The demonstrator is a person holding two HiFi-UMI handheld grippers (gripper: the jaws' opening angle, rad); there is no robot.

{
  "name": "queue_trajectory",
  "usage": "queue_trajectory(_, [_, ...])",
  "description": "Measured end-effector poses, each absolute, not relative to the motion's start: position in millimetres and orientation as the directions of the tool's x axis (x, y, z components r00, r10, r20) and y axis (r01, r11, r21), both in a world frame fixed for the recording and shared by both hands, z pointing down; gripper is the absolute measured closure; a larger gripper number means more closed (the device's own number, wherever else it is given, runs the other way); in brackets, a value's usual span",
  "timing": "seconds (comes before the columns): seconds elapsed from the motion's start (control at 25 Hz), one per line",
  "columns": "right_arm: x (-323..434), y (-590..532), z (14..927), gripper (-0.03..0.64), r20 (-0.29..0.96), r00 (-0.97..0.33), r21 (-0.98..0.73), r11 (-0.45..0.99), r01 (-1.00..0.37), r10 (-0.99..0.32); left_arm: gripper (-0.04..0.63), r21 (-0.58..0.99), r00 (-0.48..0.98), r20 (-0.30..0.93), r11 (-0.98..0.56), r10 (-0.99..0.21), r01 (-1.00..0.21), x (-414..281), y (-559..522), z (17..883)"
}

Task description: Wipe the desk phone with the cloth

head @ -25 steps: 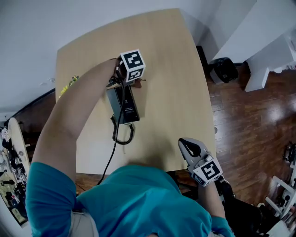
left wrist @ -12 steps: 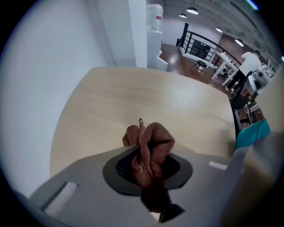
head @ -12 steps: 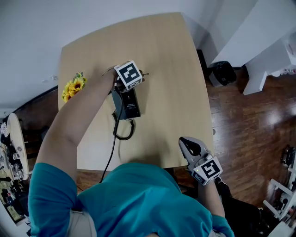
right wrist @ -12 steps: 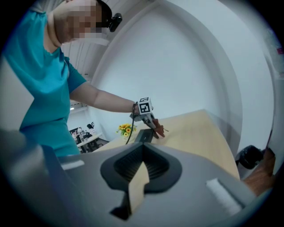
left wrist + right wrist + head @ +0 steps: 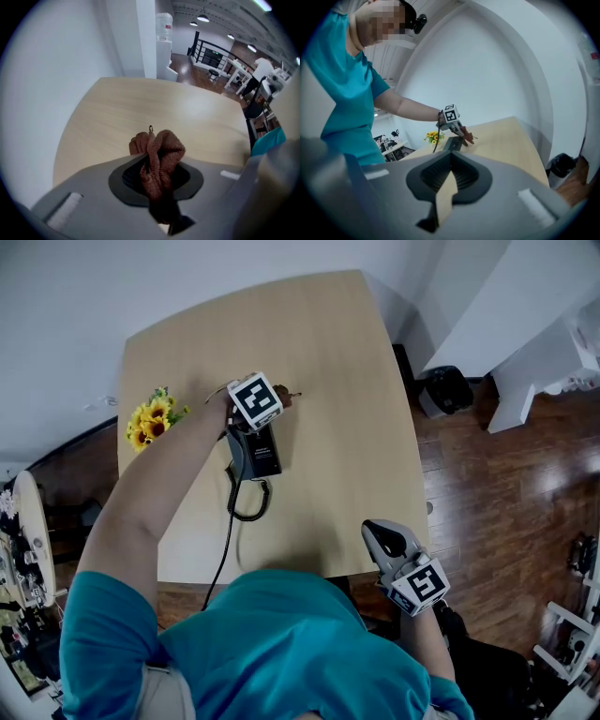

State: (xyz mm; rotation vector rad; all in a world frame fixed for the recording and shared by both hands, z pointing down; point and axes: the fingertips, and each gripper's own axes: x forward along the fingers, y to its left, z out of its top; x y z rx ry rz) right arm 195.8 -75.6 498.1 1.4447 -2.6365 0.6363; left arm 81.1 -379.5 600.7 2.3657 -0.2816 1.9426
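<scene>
The crumpled reddish-brown terry cloth [image 5: 161,154] is pinched between the closed jaws of the left gripper [image 5: 157,180] and bunches out past their tips, while the dark flat rectangular desk phone [image 5: 258,454] lies flat just under and behind those tips.

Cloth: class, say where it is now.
The cloth is clamped in the left gripper, head view left side, at the far end of the phone, right of the flowers.

Desk phone [image 5: 255,454] black. Cloth [image 5: 161,154] at its far end rust-brown. Flowers [image 5: 150,418] left of it yellow. Table [image 5: 328,352] beneath pale wood-grain. Marker cube [image 5: 256,399] black-white squares.
</scene>
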Motion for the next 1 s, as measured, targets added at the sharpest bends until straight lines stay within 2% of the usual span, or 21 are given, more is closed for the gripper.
queue_trajectory(0.12, [196, -72, 497, 0.615, 0.246, -0.557, -0.316, 0.477, -0.820, -0.793, 0.518, -0.119, 0.130, 0.982, -0.983, -0.138, -0.142, 81, -373, 612])
queue_trajectory(0.24, [198, -67, 497, 0.615, 0.242, -0.551, -0.313, 0.473, -0.823, -0.799, 0.518, -0.098, 0.141, 0.984, -0.992, -0.108, -0.076, 92, -355, 630])
queue_trajectory(0.52, [203, -56, 496, 0.615, 0.241, -0.551, -0.315, 0.472, -0.823, -0.799, 0.518, -0.060, 0.030, 0.998, -0.998, -0.059, 0.036, 82, -288, 669])
queue_trajectory(0.76, [211, -48, 496, 0.615, 0.232, -0.559, -0.320, 0.480, -0.817, -0.796, 0.518, 0.024, 0.036, 0.999, -1.000, 0.024, 0.001, 73, -224, 692])
queue_trajectory(1.0, [219, -41, 485, 0.615, 0.209, -0.596, -0.299, 0.530, -0.794, -0.775, 0.518, 0.110, 0.018, 0.994, -0.984, 0.109, -0.142, 45, -171, 696])
